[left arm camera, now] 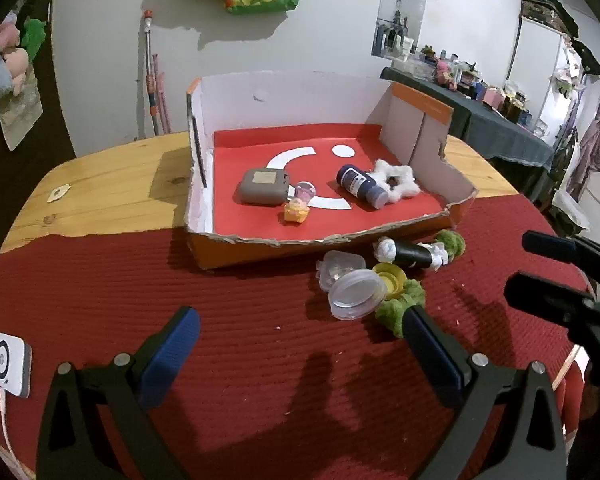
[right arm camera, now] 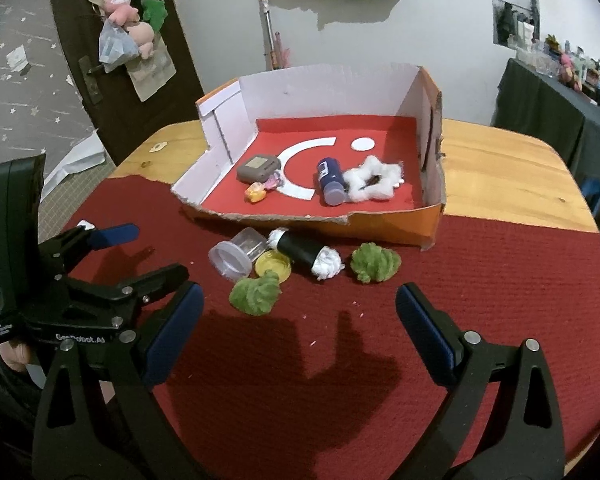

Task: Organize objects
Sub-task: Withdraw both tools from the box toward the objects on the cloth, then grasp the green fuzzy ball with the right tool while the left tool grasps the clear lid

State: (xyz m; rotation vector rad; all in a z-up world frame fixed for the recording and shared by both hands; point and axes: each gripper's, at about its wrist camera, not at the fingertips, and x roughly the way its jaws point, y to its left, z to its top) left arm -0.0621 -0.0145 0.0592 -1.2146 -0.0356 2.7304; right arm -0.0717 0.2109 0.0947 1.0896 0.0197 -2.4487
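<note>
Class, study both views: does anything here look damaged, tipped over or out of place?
Yes. The cardboard box's front wall is torn down to a ragged edge. Inside, the blue bottle lies on its side. In front, on the red cloth, the clear jar lies tipped over.

Tube [right arm camera: 303, 251] before box [right arm camera: 388, 224], on cloth [right arm camera: 480, 280]

Both wrist cams low over table, facing box [left arm camera: 320, 236] [right arm camera: 380, 224]; L cam left, R right.
</note>
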